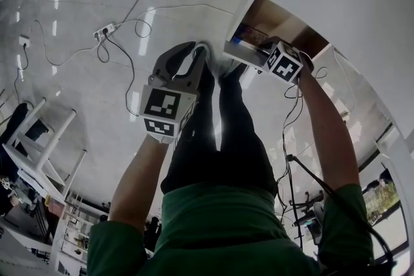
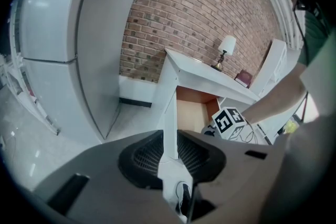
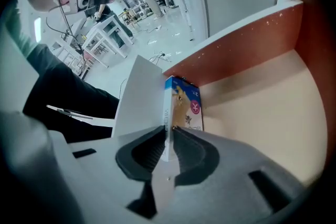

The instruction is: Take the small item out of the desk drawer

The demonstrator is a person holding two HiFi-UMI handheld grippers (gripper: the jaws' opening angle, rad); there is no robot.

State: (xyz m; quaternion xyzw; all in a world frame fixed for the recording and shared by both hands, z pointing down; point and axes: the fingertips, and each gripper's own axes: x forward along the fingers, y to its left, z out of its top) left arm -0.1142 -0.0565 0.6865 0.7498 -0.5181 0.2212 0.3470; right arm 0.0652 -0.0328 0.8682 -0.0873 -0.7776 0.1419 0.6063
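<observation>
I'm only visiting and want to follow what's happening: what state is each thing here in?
Desk drawer: open.
Small blue box: upright inside the desk drawer, gripped at its edge.
Right gripper: shut on the small blue box.
Left gripper: jaws slightly apart, nothing between them, held away from the desk.

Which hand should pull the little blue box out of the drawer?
The right. The right gripper is inside the drawer, its fingers shut on the box. The left gripper hangs open and empty outside the drawer, over the floor.
</observation>
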